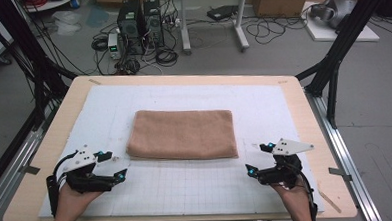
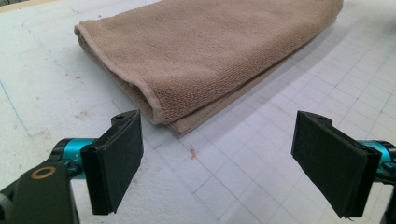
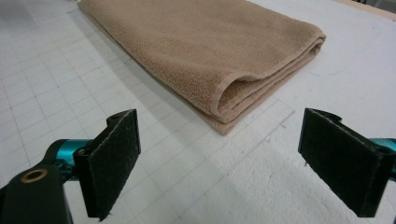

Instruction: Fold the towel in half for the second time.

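Note:
A tan towel point(image 1: 182, 133), folded into a flat rectangle, lies in the middle of the white gridded mat point(image 1: 197, 185). My left gripper point(image 1: 115, 166) hovers just off the towel's near left corner point(image 2: 163, 116), jaws wide apart with nothing between them point(image 2: 219, 158). My right gripper point(image 1: 255, 159) sits off the near right corner point(image 3: 224, 116), also open and empty point(image 3: 219, 163). Neither gripper touches the towel. Both hands hold the grippers near the table's front edge.
The mat rests on a wooden table point(image 1: 55, 141) framed by black struts point(image 1: 341, 49). Beyond the far edge, computer towers point(image 1: 140, 25), cables and a desk leg point(image 1: 240, 18) stand on the floor. White mat surrounds the towel on all sides.

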`<state>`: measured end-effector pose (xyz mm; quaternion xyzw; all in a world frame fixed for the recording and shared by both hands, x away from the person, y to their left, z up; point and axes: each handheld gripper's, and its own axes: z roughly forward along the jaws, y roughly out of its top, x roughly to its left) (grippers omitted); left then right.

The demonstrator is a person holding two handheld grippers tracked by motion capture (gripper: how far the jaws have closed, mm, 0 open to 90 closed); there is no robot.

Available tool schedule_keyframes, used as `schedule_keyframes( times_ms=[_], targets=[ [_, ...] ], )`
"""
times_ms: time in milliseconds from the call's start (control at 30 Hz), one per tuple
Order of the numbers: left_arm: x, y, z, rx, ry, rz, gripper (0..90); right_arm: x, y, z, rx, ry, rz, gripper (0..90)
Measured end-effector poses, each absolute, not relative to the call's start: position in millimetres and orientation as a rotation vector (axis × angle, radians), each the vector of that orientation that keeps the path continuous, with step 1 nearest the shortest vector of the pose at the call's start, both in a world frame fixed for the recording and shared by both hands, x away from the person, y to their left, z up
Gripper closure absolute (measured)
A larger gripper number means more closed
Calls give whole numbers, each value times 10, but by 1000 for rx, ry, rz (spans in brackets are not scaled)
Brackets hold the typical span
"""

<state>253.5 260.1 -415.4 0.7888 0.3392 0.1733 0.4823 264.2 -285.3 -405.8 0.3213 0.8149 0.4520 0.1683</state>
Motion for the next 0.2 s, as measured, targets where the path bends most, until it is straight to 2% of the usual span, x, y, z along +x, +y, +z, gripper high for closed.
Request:
schedule_keyframes(
  times_ms=[200],
  targets=[
    [2494, 2582, -4170, 1924, 822, 433, 173, 2614, -2841, -4122, 916, 2320, 1295, 118]
  ],
)
